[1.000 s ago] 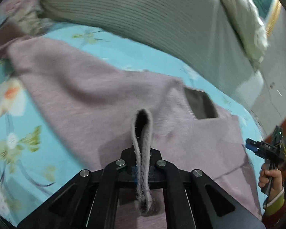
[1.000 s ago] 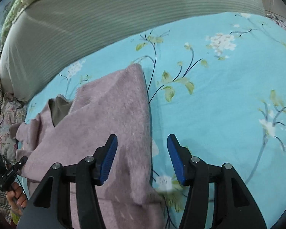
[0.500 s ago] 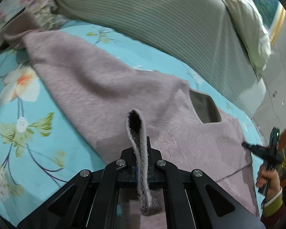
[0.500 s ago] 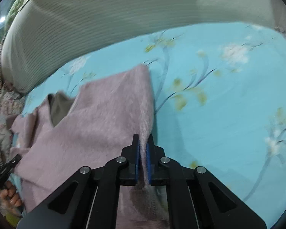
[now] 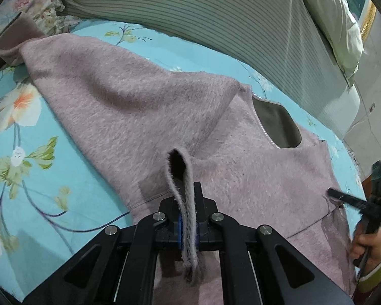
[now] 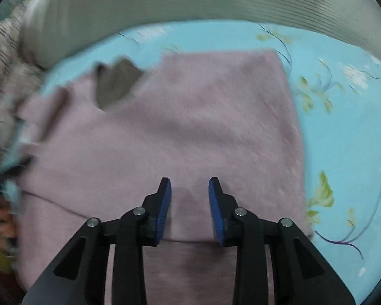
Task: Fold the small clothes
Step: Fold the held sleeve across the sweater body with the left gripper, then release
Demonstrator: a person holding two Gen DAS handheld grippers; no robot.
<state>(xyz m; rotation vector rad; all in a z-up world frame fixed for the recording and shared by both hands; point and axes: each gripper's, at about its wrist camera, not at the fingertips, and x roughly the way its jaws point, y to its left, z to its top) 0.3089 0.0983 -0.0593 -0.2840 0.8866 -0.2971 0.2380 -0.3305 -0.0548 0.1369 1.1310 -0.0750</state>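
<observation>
A bed with a turquoise flowered sheet carries a fuzzy mauve knitted sweater, which lies spread across the middle of the sheet, its grey-lined neck opening toward the striped grey pillow at the far edge. The left gripper is closed tight on a folded strip of the sweater's edge, which stands up in a loop between its fingers. The right gripper hangs over the sweater with its blue pads moderately apart, holding nothing.
</observation>
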